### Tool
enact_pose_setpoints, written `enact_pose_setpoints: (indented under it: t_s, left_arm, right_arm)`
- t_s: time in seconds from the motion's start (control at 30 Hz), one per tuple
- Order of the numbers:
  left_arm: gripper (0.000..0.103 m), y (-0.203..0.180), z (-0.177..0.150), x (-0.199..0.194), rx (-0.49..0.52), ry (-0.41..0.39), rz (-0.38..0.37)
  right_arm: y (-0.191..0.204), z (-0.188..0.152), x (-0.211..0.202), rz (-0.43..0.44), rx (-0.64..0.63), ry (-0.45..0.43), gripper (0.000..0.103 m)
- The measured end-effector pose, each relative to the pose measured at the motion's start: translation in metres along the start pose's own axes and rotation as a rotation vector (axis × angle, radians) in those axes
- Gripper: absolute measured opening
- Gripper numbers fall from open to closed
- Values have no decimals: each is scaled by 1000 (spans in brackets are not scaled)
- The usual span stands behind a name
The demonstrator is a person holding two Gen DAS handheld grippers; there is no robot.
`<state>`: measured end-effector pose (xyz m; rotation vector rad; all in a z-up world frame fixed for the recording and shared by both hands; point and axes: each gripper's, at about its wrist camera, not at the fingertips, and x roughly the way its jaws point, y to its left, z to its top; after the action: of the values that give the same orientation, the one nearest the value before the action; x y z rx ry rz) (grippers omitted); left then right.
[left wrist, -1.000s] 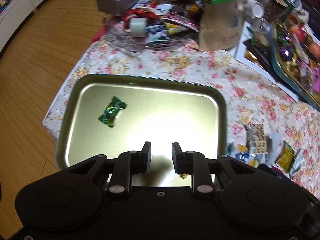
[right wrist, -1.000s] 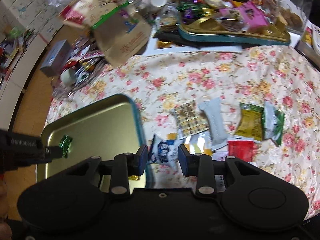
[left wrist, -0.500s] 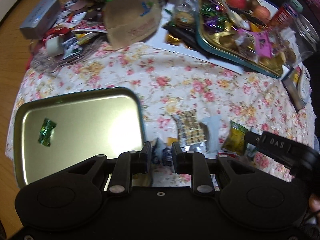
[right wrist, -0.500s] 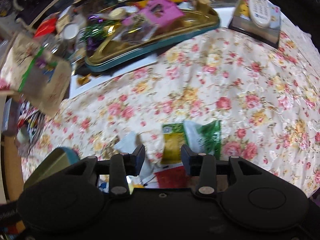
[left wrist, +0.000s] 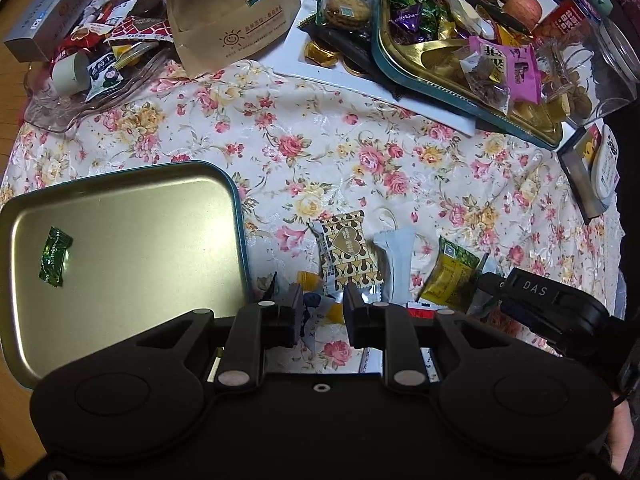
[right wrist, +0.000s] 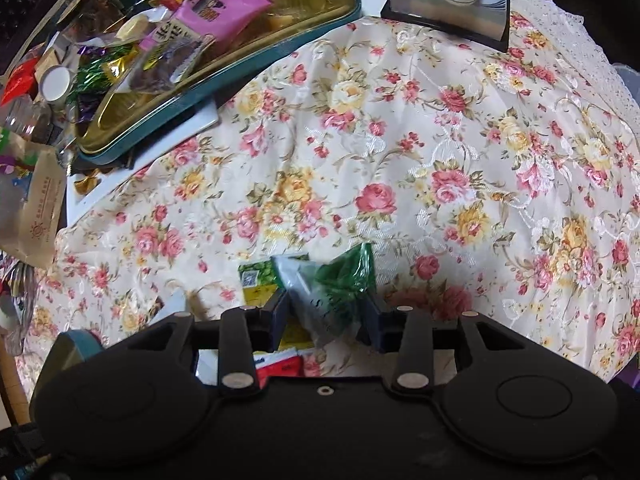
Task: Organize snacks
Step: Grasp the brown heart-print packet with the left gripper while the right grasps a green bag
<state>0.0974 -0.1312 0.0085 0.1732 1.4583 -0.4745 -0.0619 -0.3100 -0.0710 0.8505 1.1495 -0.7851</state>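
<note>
Beside the tray (left wrist: pixel 236 216), the right claw (right wrist: pixel 326 316), jaws just widened, straddles a light, crinkly green packet (right wrist: pixel 340 284), best pinched across its flat middle.

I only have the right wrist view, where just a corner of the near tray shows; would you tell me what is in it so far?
Observer: The near tray holds a single green-wrapped candy, toward its left side.
Operator: Thank you. Where is the left tool?
Observer: The left tool hovers with jaws apart over small packets just right of that tray, gripping nothing.
Operator: What lies just beyond it?
Observer: A gold heart-patterned packet, with a white packet beside it on the right.
</note>
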Motion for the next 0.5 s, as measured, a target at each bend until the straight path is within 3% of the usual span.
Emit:
enact_pose_setpoints:
  t_s: [0.5]
  left_arm:
    - [32, -13, 8, 17, -5, 28, 7]
  right_arm:
    - [-6, 10, 16, 24, 5, 77, 47]
